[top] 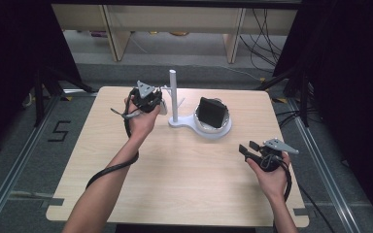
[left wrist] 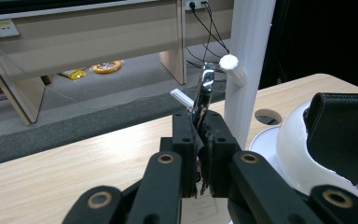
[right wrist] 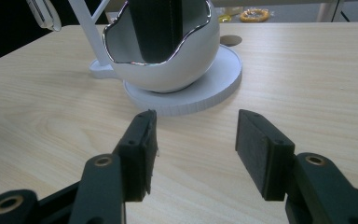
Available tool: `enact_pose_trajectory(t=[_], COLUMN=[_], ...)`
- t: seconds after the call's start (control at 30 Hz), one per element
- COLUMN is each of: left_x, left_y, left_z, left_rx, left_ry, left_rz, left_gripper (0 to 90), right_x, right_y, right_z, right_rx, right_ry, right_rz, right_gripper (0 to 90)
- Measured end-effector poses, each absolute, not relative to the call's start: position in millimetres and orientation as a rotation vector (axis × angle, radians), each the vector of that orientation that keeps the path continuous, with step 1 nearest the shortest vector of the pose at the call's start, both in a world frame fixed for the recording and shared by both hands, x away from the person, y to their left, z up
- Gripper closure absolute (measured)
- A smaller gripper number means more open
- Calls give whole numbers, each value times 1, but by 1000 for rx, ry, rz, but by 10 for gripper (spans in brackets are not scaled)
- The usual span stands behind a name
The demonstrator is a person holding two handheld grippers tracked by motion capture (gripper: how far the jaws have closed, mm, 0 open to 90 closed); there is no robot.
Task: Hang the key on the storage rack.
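my left hand-held gripper (left wrist: 200, 140) pinched a shiny metal piece (left wrist: 204, 91) just beside the white stand's peg (left wrist: 234, 69) near the bench's far edge; it was not yet hung. my right hand-held gripper (right wrist: 193, 140) sat spread and idle.

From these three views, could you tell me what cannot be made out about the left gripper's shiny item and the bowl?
- Shiny metal item: left gripper view, its lower part is hidden between the shut jaws of the left gripper; its kind is unclear.
- White bowl: right gripper view, the black pad and the top edge hide its inside.
- High view: the item is too small.
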State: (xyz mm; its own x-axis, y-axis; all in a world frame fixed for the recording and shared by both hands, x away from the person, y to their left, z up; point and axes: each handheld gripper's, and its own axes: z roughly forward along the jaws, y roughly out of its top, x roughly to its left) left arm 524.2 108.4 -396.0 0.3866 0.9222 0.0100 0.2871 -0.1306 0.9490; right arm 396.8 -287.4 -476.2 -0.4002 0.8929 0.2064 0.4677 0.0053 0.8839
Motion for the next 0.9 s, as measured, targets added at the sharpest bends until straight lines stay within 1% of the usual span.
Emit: enact_pose_trajectory(t=[0.43, 0.77, 0.8, 0.9], left_x=[523, 515, 513, 511], left_y=[104, 101, 100, 98], left_z=[-394, -391, -391, -391], left_rx=[1640, 1647, 1654, 1659], left_ry=[1088, 1076, 1070, 1065], left_rz=[809, 860, 870, 890], left_gripper=[848, 847, 846, 846], right_x=[397, 400, 397, 398], right_y=[-288, -289, -286, -286], right_z=[-477, -480, -479, -480], right_rx=[1388, 1368, 1431, 1422], right_ry=[1869, 1879, 1877, 1880], right_rz=[1361, 1364, 1373, 1368], right_gripper=[493, 493, 493, 493])
